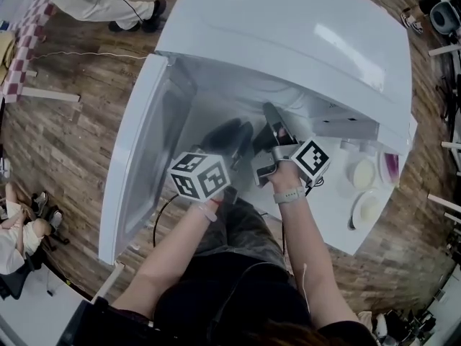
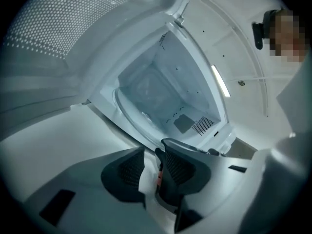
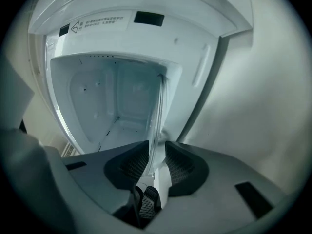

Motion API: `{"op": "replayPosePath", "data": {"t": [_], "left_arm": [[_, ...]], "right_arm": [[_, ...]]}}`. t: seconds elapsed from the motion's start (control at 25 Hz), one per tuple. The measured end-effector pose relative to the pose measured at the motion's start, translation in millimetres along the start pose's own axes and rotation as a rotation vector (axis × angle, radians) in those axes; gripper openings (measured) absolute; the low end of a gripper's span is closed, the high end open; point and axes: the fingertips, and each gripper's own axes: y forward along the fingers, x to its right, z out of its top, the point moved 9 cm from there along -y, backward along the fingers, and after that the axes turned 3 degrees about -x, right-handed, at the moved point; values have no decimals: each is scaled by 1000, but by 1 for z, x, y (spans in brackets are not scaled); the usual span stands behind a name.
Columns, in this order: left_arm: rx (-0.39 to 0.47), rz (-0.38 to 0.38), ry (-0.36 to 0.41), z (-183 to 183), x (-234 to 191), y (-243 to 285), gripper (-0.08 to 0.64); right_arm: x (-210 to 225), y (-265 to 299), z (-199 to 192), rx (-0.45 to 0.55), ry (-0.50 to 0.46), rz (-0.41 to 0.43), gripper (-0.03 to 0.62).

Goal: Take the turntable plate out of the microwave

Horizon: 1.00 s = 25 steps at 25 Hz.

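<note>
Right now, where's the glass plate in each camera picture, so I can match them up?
Head view: I can't make it out inside the microwave.
Left gripper view: the plate is a clear disc at centre, above the fingers.
Right gripper view: centre, edge-on, running down between the open fingers.
Shared landmark: the microwave's white inside walls.

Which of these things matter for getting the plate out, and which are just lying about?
In the job: microwave, its open door, the plate, left gripper and right gripper, both open.
Just about: two dishes beside it, a bystander.
</note>
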Motion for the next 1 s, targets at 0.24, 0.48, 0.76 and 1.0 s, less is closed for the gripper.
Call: {"op": "replayPosePath", "data": {"t": [0.24, 0.48, 0.76, 1.0], "left_arm": [[-10, 39, -46, 4, 1, 4, 169], [-13, 58, -79, 6, -3, 8, 182], [15, 71, -120, 9, -5, 12, 181], [37, 94, -171, 11, -8, 12, 181]], "right_arm": [[1, -2, -3, 17, 61, 73, 58], [4, -12, -6, 13, 107, 113, 51], [10, -30, -16, -22, 111, 142, 51], [12, -40, -21, -49, 107, 153, 51]]}}
